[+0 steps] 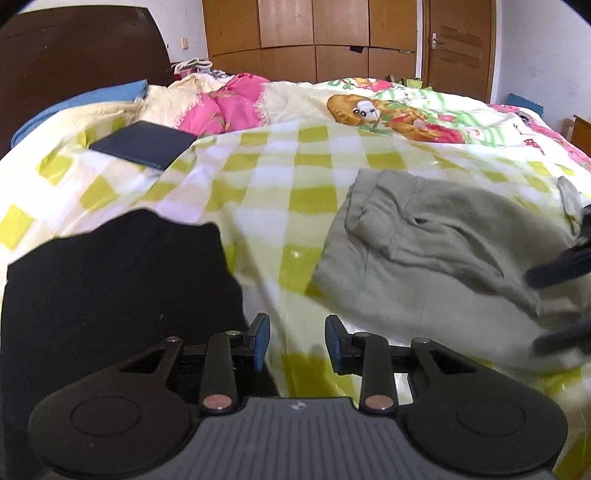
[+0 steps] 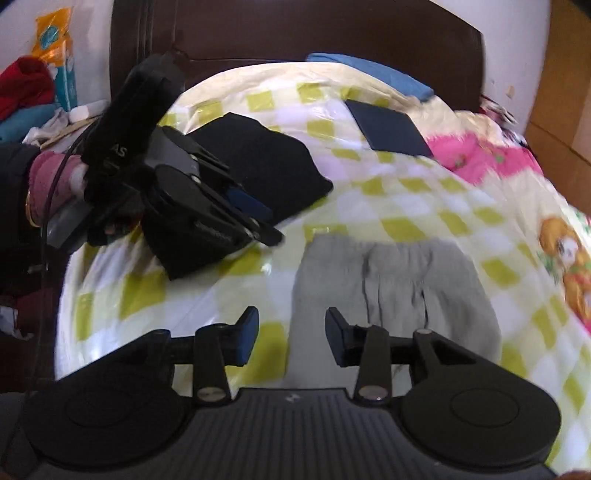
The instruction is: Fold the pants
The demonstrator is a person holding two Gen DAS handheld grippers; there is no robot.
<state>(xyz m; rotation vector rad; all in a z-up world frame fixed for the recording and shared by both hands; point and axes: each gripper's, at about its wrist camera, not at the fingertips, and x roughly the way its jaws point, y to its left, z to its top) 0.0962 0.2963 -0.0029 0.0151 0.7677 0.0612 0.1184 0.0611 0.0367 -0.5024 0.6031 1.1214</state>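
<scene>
We look out over the bed, covered in a yellow-and-white checked quilt, and both grippers hang above it with nothing in them. In the left wrist view the left gripper has its blue-padded fingers apart over bare quilt. The grey pants lie rumpled at about 2 o'clock from it, waistband toward the far side of the bed — not touching the fingers. At 9 o'clock sits a folded black garment, close beside the left finger. Further off, near 11 o'clock, a dark blue folded piece rests flat on the quilt, with a pink blanket and a light blue pillow beyond.

Over to the right wrist view: the right gripper also has its fingers spread, and the pants spread out just ahead at 1 o'clock, their near edge reaching down behind the right finger. We cannot tell whether that finger touches the cloth. At 10 o'clock the left gripper shows from the side, held by a gloved hand — it hovers above the black garment. The dark headboard closes the view at 12 o'clock.
</scene>
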